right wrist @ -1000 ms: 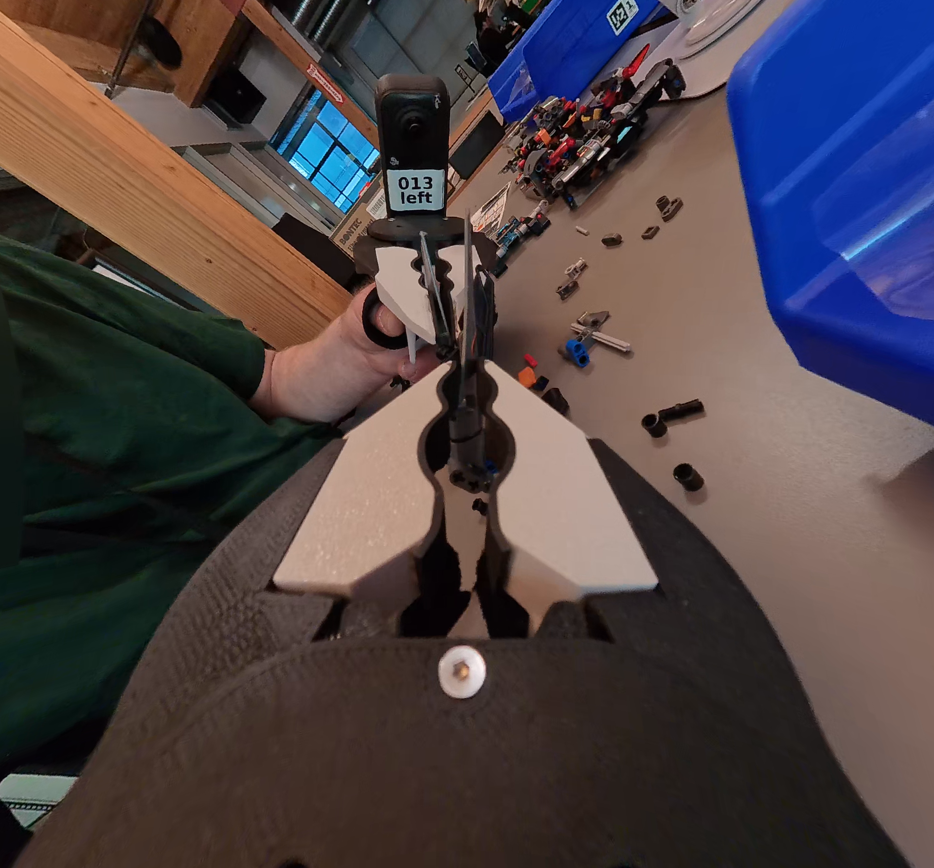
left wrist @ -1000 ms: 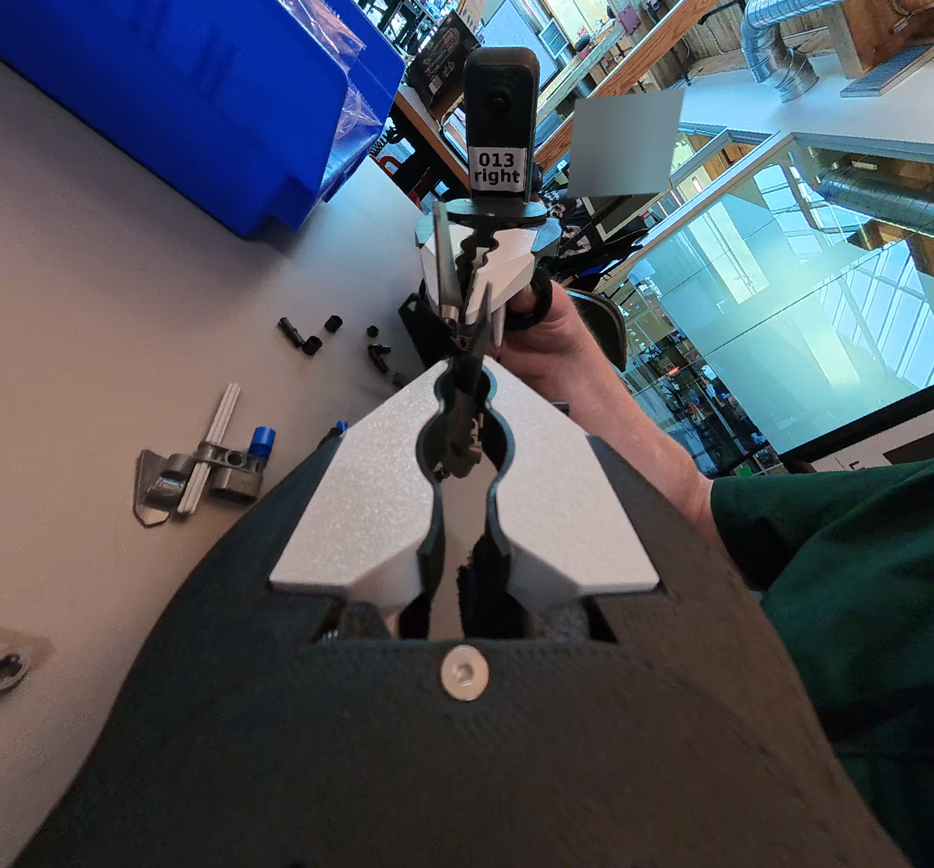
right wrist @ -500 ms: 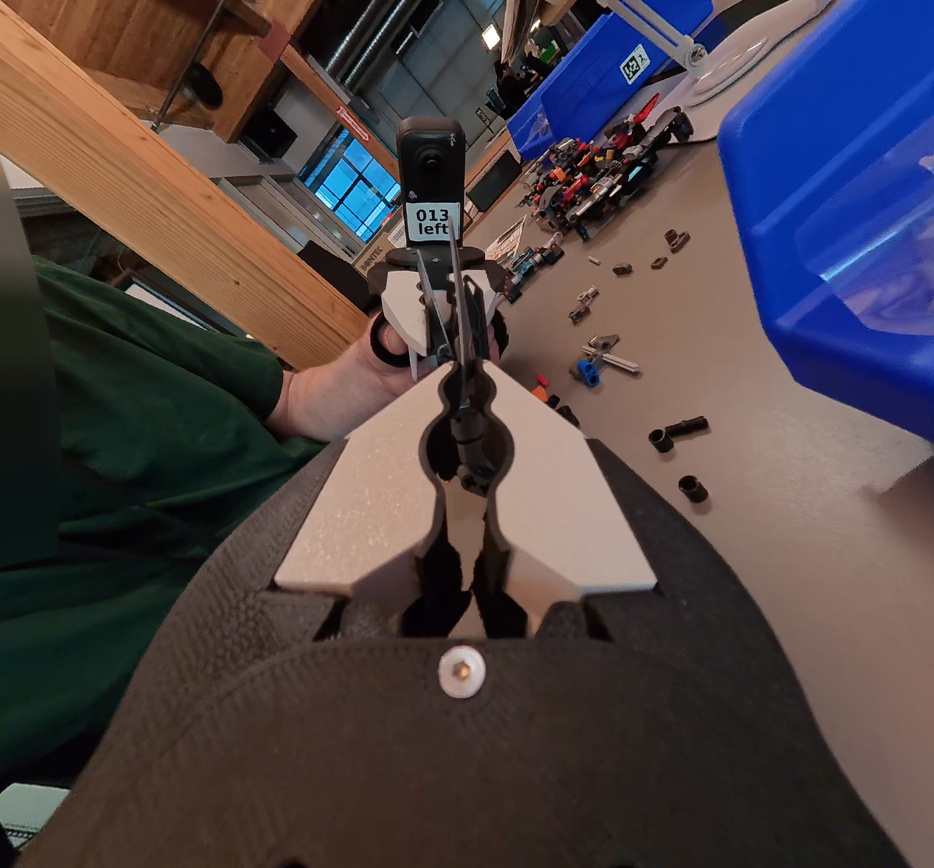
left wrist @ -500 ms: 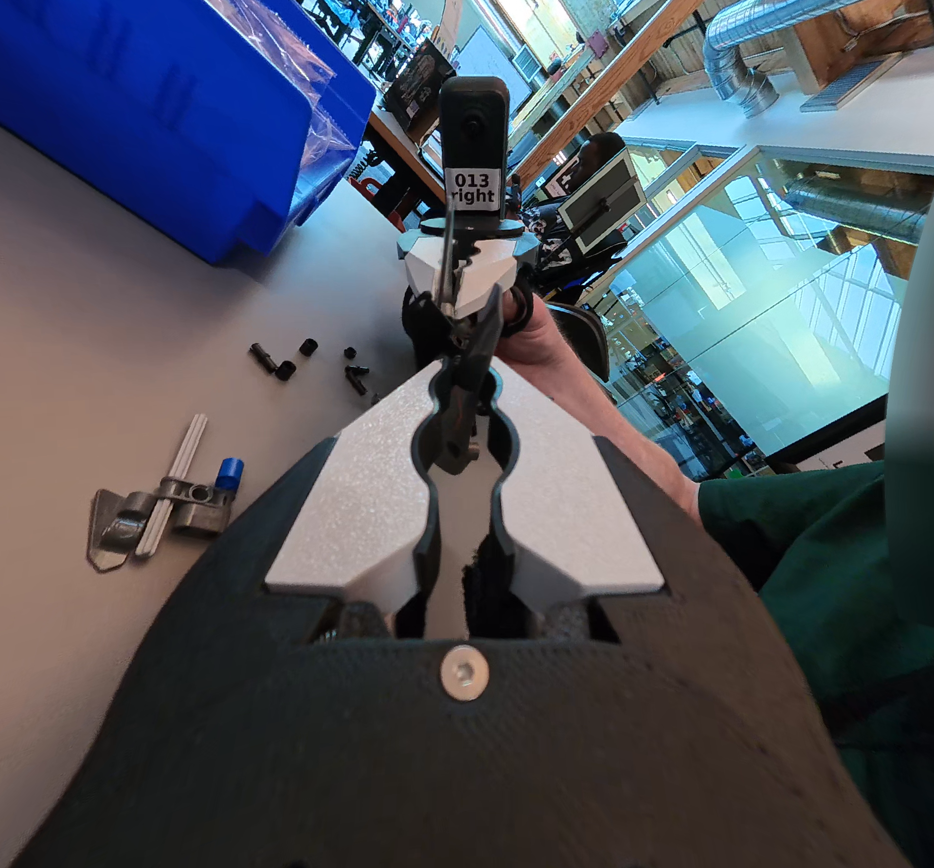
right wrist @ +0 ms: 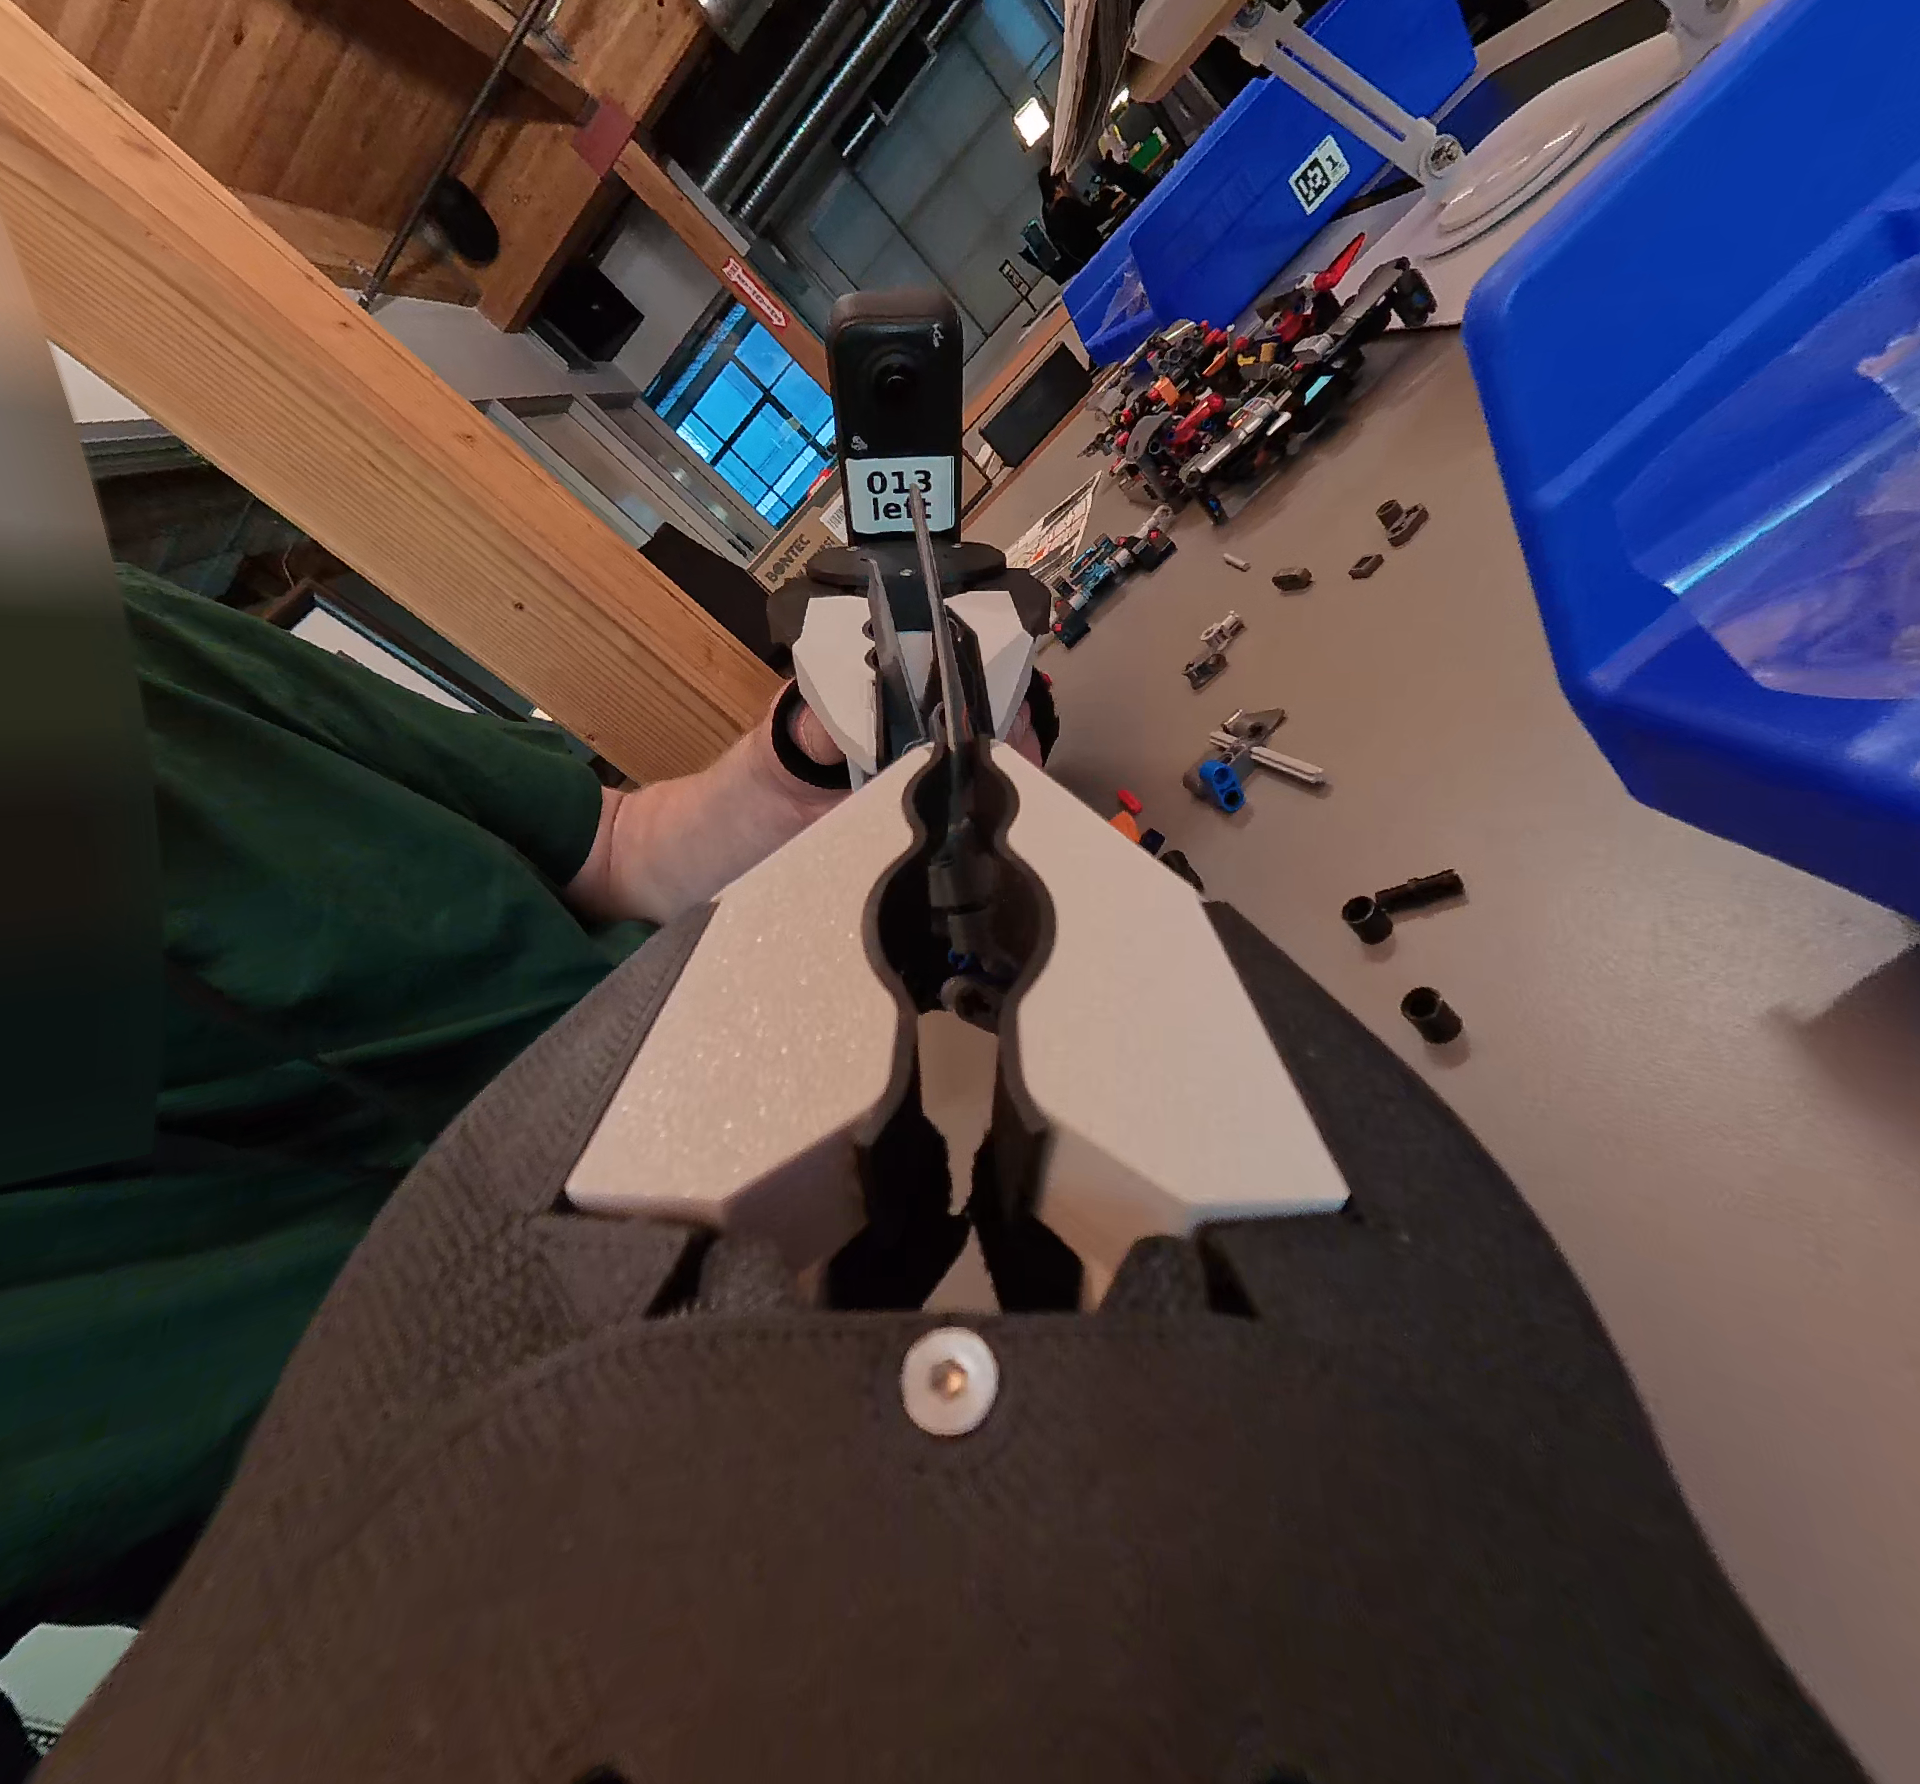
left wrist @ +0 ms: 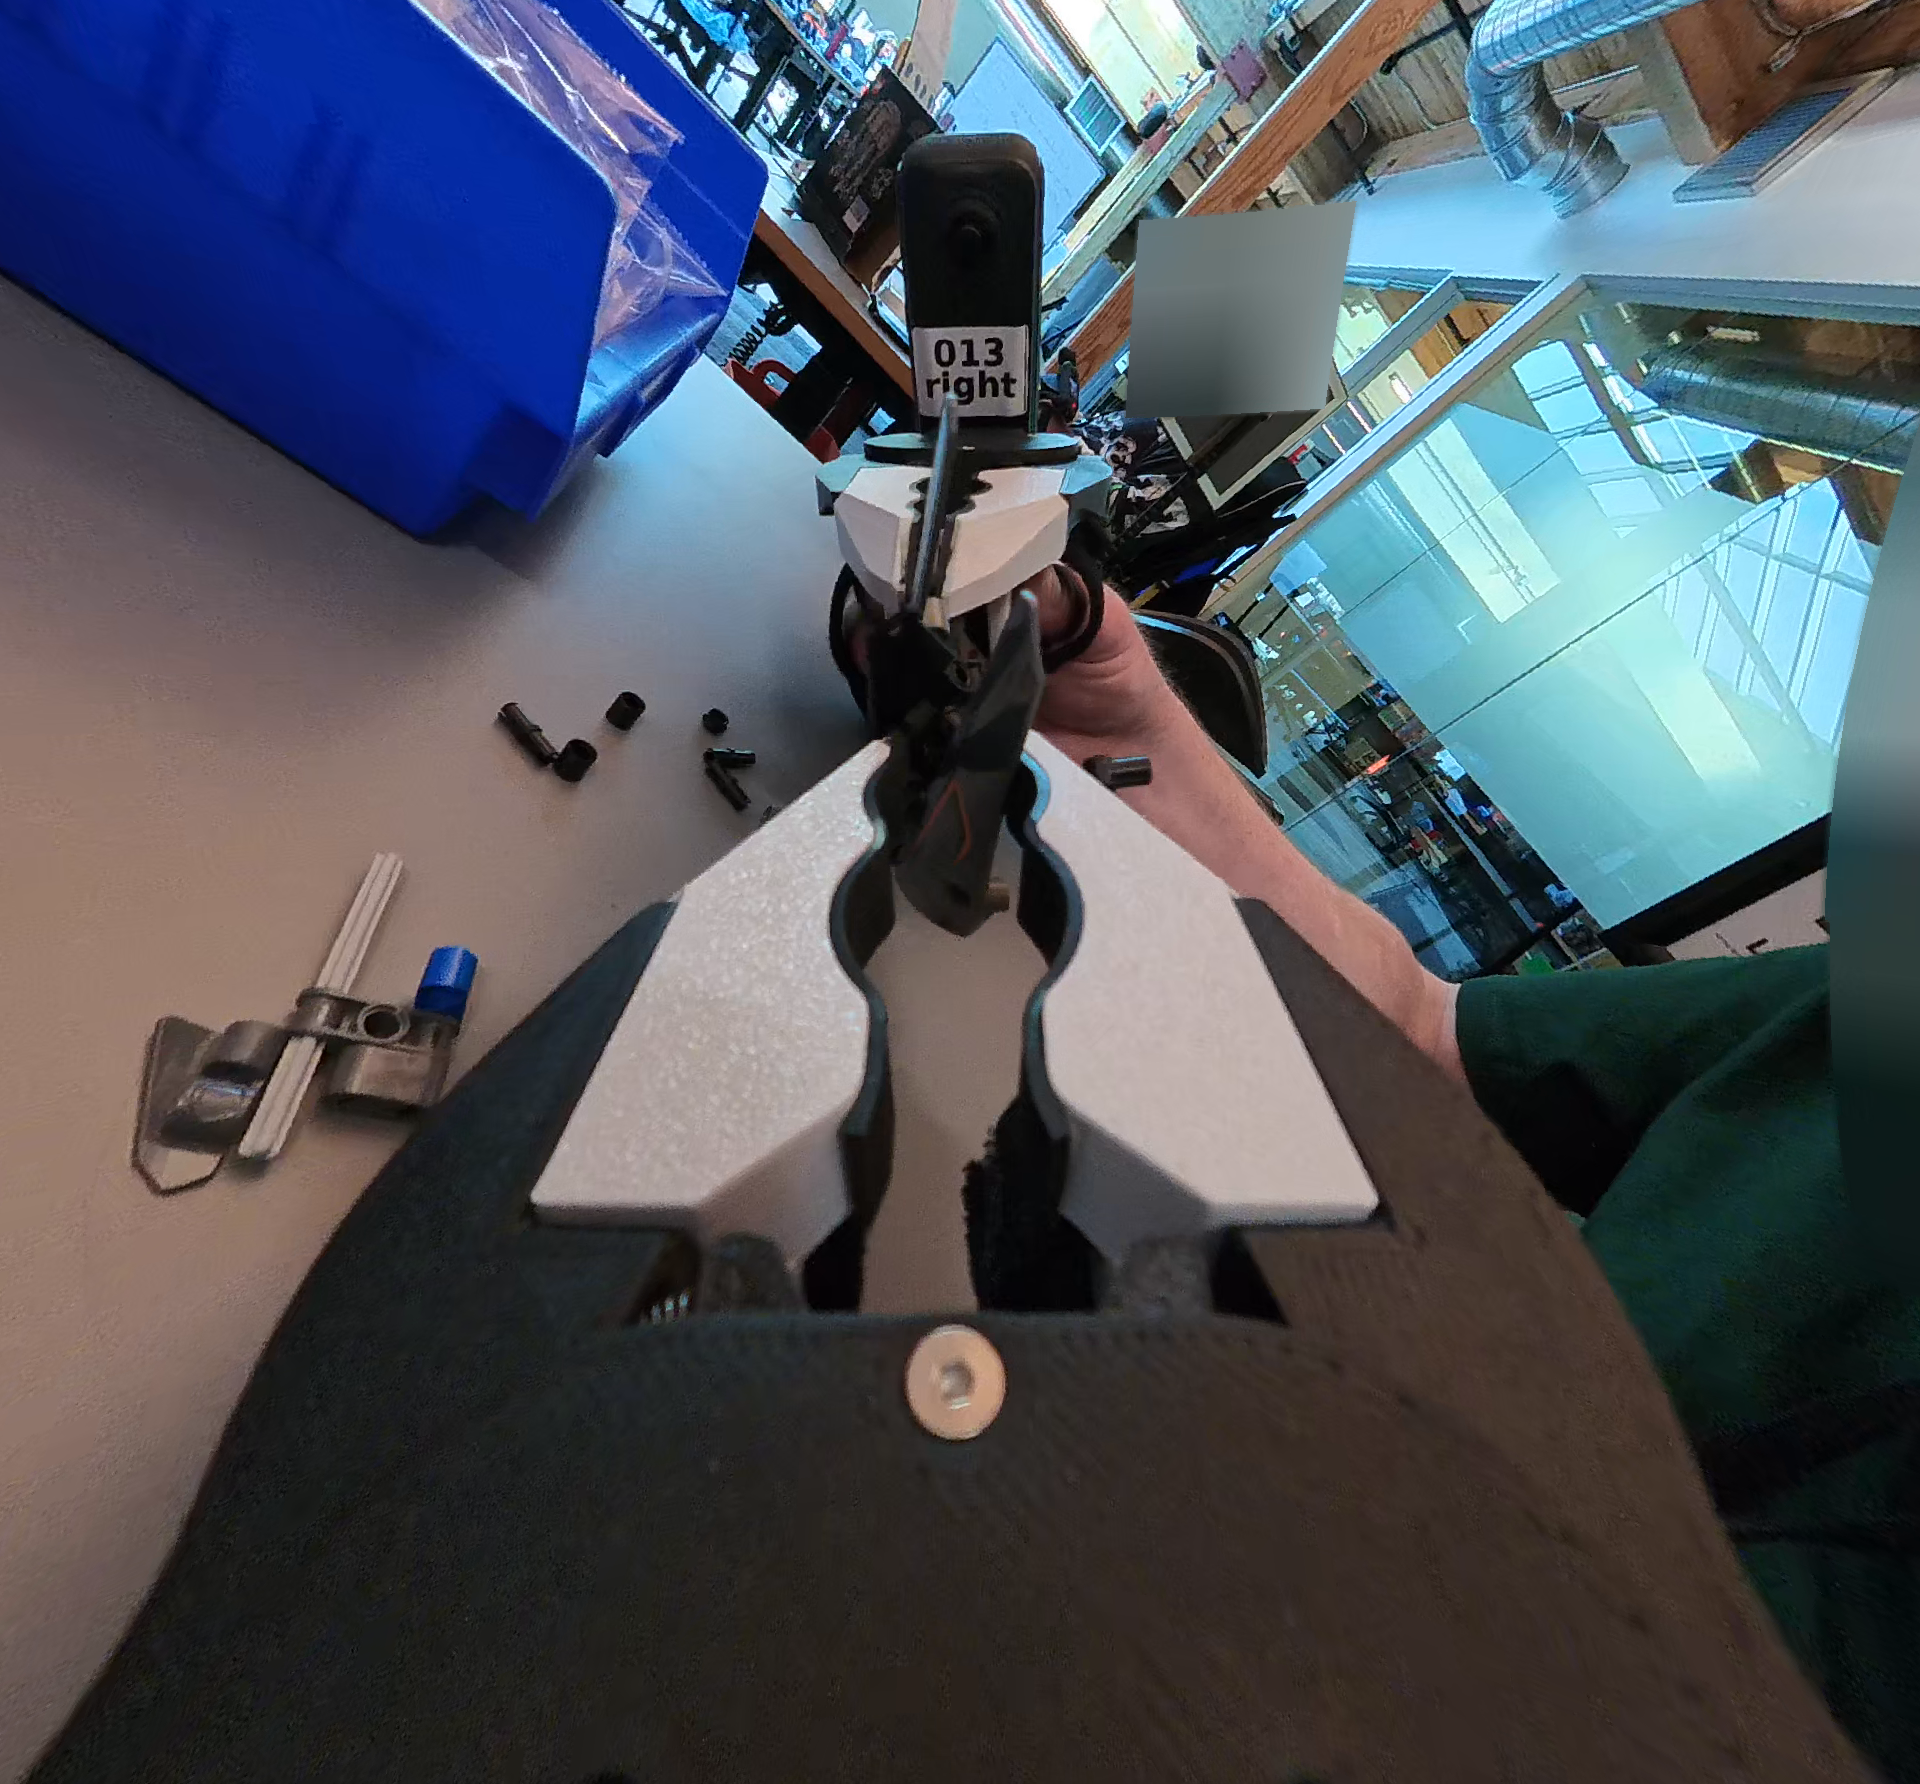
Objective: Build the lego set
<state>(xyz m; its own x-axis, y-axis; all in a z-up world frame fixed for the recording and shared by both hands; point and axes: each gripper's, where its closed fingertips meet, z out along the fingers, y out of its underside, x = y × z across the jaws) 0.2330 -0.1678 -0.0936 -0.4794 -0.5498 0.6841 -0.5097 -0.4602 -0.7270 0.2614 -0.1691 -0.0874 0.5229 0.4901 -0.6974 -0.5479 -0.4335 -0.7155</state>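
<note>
Compared with a second ago, the left tool has its white fingers spread wider; the gap between them is plainly broader, and they now stand apart around the near end of the dark lego assembly rather than pinching it. The right tool is unchanged: pressed together on the far end of the same assembly, which hangs between the two tools above the grey worktop, not resting on it. Both tools face each other tip to tip, as before.

Counted in the left wrist view: two blue bins at 10 o'clock, one grey-and-blue sub-assembly with a white axle at 8 o'clock, and about six small black pins at 11 o'clock, one more at 1 o'clock beside the wrist.

In the right wrist view: three black pins at 3 o'clock, and one large built model at 1 o'clock.
</note>
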